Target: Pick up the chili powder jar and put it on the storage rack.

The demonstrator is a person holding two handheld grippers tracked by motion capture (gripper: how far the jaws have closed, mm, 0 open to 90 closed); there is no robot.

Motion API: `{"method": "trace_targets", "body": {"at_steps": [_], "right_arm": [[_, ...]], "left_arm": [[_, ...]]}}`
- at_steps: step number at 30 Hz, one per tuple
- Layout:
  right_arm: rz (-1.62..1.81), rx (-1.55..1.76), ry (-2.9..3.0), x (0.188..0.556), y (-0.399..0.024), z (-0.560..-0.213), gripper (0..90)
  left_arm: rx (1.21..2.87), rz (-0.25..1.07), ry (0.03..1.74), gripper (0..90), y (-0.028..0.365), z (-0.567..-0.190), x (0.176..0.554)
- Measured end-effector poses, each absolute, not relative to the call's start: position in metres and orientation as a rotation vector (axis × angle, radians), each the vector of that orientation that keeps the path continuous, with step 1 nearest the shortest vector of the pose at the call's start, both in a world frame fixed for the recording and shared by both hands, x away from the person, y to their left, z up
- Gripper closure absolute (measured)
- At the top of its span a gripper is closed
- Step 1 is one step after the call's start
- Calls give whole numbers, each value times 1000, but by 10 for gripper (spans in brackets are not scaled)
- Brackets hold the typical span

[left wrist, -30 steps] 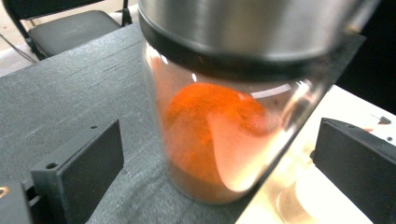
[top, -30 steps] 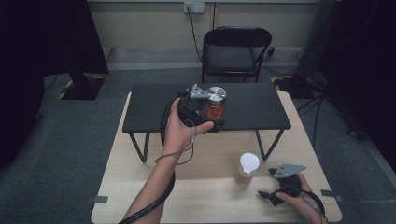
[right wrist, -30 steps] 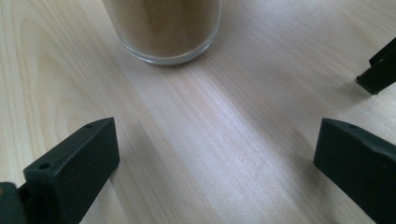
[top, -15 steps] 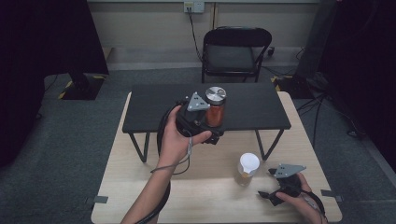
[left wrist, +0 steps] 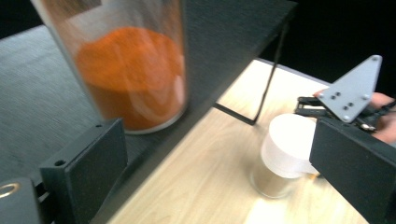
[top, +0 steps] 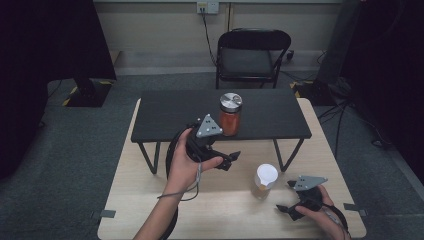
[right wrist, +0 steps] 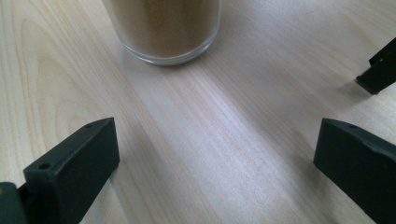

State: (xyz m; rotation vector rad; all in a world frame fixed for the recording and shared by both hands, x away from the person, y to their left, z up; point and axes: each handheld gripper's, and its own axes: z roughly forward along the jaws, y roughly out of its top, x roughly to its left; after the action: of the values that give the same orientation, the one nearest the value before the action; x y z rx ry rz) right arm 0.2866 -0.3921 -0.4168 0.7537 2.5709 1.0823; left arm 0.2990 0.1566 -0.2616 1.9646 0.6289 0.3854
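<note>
Your clear glass jar of orange powder with a steel lid (top: 230, 115) stands upright on the black raised shelf (top: 170, 115) — long axis vertical. Left tongs (top: 231, 159) gape empty just beside it; right tongs (top: 286, 197) rest open on the desk (top: 225, 210).

A black folding chair (top: 252, 57) is placed at the far side of the room, in front of a pale wall. A power socket (top: 208, 7) is fixed on that wall above it, slightly to the left, and a dark cable (top: 207, 35) is hung down from it to the floor. The floor is covered with grey carpet (top: 60, 150). A dark stand base (top: 87, 92) marked with yellow-black tape is seen far left, below a black curtain (top: 45, 40). More cables (top: 345, 112) are spread on the carpet at the right. Grey tape patches (top: 106, 214) are stuck at the near tabletop corners.
</note>
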Motion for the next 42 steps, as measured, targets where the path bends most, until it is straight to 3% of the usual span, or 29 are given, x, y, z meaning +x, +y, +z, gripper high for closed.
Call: {"method": "trace_targets", "body": {"at_steps": [13, 42], "right_arm": [[1082, 753, 2571, 287, -392, -417, 0], [1082, 753, 2571, 287, -392, -417, 0]], "left_arm": [[1962, 353, 573, 41, 162, -285, 291], [2015, 293, 630, 41, 157, -344, 292]]}}
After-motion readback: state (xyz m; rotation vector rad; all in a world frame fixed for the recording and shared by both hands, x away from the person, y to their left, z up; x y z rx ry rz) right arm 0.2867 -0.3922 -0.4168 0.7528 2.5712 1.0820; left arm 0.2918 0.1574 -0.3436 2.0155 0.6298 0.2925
